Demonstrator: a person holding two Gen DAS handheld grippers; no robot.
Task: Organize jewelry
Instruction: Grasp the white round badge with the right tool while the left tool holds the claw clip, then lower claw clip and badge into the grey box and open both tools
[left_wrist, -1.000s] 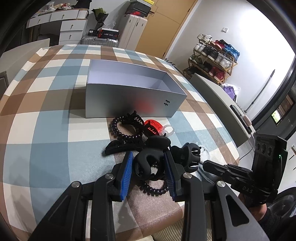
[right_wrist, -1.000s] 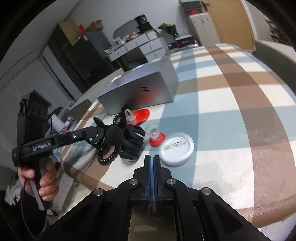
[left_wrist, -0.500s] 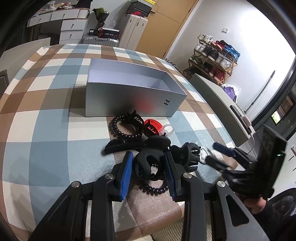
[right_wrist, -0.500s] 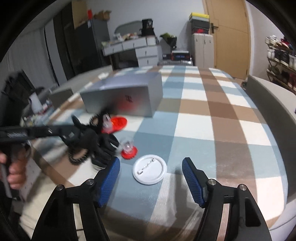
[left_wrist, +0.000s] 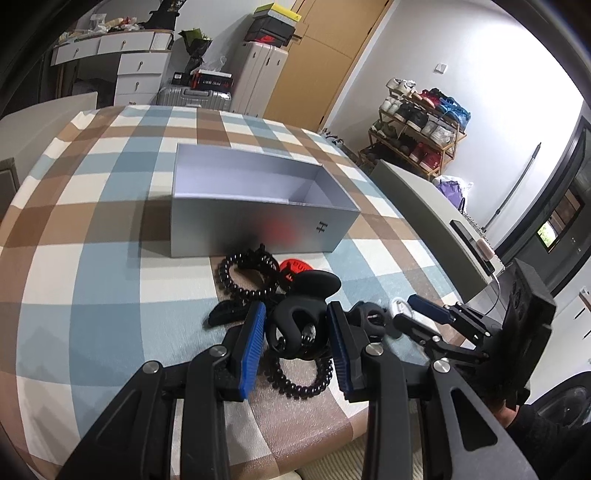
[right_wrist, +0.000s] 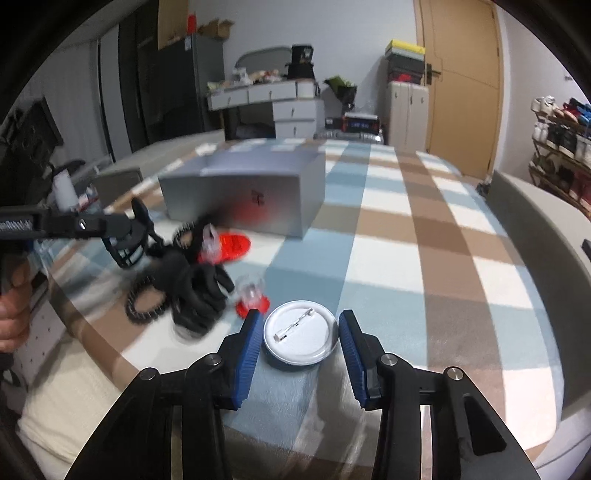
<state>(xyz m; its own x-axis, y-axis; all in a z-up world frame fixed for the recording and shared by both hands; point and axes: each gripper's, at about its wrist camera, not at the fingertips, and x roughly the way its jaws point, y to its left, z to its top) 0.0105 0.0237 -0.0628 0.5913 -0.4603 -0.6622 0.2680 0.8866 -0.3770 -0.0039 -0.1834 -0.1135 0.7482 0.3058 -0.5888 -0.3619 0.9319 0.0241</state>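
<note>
My left gripper is shut on a black claw hair clip, which shows lifted off the pile in the right wrist view. Below it lie black spiral hair ties, more black clips and red badges. The open grey box stands behind the pile. My right gripper is open, with its fingers on either side of a white pin badge lying back-up on the table; it does not touch it.
The checked tablecloth covers a round table whose front edge is close below both grippers. A small red-based clear item lies just left of the white badge. A grey sofa arm runs along the table's right side.
My right gripper opened from shut, swung toward the white pin badge and now straddles it. My left gripper kept its hold on the black claw clip and raised it off the pile.
</note>
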